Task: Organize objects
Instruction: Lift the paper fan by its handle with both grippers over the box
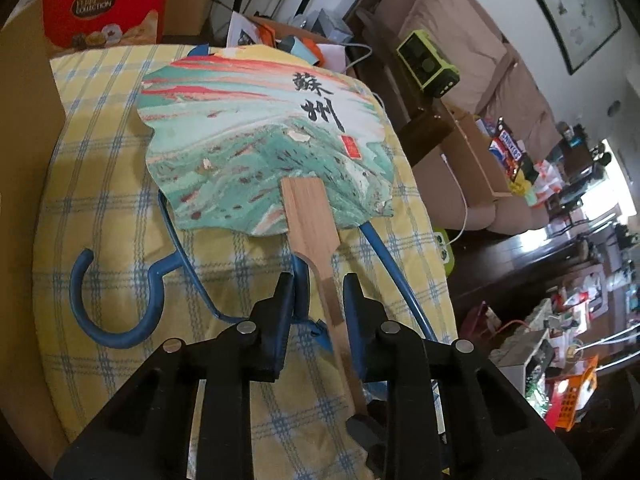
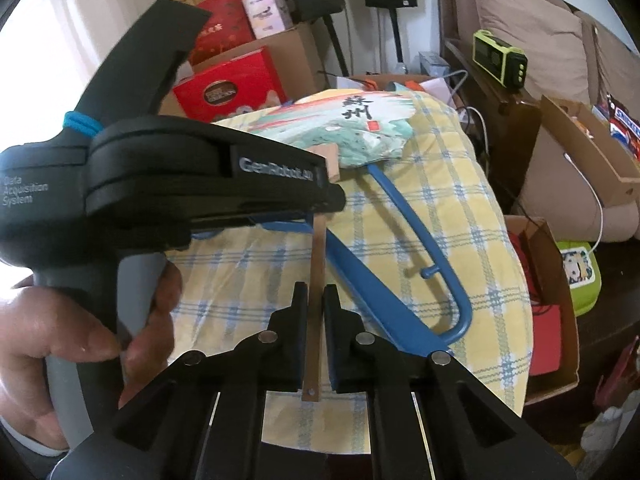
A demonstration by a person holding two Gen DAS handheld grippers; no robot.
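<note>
Right tongs: apparently clenched on fan handle
Left tongs: released, straddling handle
Risk: fan snags blue hanger beneath, dragging it off cushion

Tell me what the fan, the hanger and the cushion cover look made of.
Fan: printed paper face with chipped edges, on a bare wooden handle with visible grain.
Hanger: blue, smooth and slightly glossy; probably coated metal or plastic.
Cushion cover: woven yellow-and-blue check fabric, matte.

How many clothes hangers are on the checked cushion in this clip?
1. A blue hanger lies on the yellow checked cushion, partly beneath the paper fan; the fan could hide another.
</note>
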